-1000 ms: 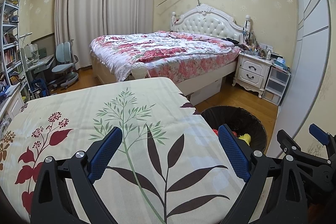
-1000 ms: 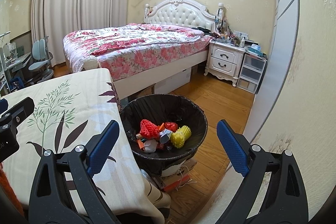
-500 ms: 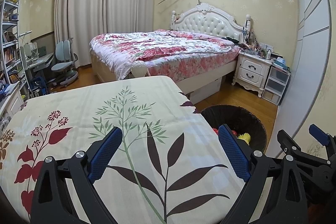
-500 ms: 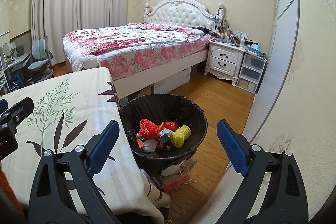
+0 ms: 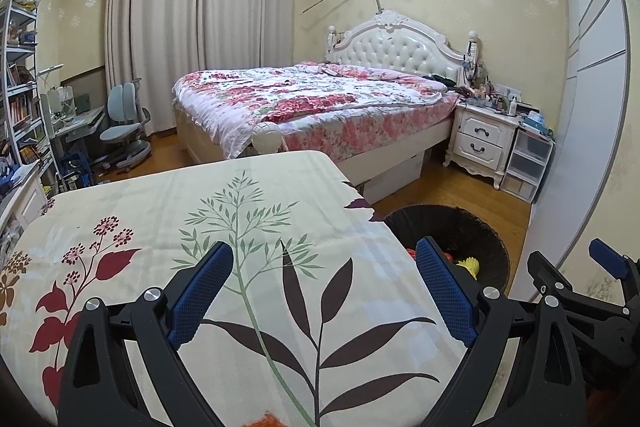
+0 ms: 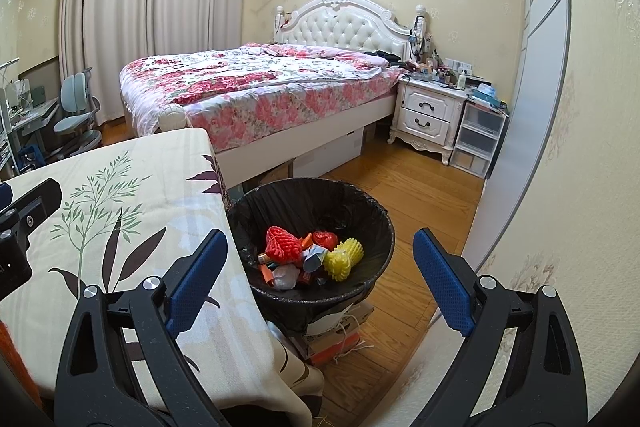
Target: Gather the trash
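Note:
A black-lined trash bin (image 6: 352,199) stands on the floor at the table's right edge; it also shows in the left wrist view (image 5: 480,227). Inside lie red foam nets (image 6: 282,247), a yellow foam net (image 6: 344,257) and several small wrappers. My right gripper (image 6: 320,279) is open and empty, held above the bin's near rim. My left gripper (image 5: 324,291) is open and empty above the leaf-patterned tablecloth (image 5: 200,211). No trash shows on the cloth, apart from an orange scrap (image 5: 268,421) at the bottom edge of the left view.
A bed (image 5: 320,103) with a floral cover stands behind the table. A white nightstand (image 6: 428,115) and plastic drawers (image 6: 480,139) stand at the right wall. A desk chair (image 5: 120,131) and shelves (image 5: 20,87) are at the left. A cardboard box (image 6: 336,343) sits under the bin.
Both grippers stay open and nearly still. The left view has shifted only slightly.

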{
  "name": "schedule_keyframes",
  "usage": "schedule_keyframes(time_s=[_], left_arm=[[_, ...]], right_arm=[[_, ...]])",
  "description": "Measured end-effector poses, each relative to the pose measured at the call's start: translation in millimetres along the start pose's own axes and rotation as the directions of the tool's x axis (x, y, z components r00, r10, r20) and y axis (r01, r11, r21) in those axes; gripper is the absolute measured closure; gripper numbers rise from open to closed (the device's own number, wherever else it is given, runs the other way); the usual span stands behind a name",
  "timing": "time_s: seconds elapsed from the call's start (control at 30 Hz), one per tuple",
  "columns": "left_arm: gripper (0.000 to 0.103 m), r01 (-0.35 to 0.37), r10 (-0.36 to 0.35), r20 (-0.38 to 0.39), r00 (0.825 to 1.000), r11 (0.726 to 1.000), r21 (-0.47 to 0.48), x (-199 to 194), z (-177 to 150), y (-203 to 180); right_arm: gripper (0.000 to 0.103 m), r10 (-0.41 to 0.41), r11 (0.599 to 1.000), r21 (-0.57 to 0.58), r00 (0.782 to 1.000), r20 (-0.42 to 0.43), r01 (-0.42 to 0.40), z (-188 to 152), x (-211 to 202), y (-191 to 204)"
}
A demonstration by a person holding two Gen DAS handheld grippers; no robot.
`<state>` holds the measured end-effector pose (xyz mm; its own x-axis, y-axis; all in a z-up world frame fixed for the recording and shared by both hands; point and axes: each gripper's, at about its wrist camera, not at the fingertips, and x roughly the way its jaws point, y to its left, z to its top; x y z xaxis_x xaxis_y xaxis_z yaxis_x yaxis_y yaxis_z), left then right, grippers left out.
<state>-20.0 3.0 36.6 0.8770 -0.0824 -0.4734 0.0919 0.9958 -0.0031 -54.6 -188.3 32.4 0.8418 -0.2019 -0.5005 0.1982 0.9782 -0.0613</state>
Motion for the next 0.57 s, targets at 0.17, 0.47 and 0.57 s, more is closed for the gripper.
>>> schedule_keyframes(time_s=[0.17, 0.47, 0.57], left_arm=[[0.011, 0.027, -0.027, -0.004, 1.000, 1.000, -0.014, -0.8, 1.5, -1.5], [0.011, -0.004, 0.004, 0.004, 1.000, 1.000, -0.026, -0.9, 3.5, 5.2], [0.011, -0.019, 0.019, -0.014, 1.000, 0.999, -0.029, 3.7, 2.9, 11.8]], right_arm=[[0.011, 0.000, 1.000, 0.000, 1.000, 0.000, 0.000, -0.2, 0.1, 0.4], [0.011, 0.011, 1.000, -0.011, 1.000, -0.005, -0.011, -0.8, -1.2, -0.8], [0.011, 0.021, 1.000, -0.016, 1.000, -0.011, -0.021, -2.5, -0.2, 4.5]])
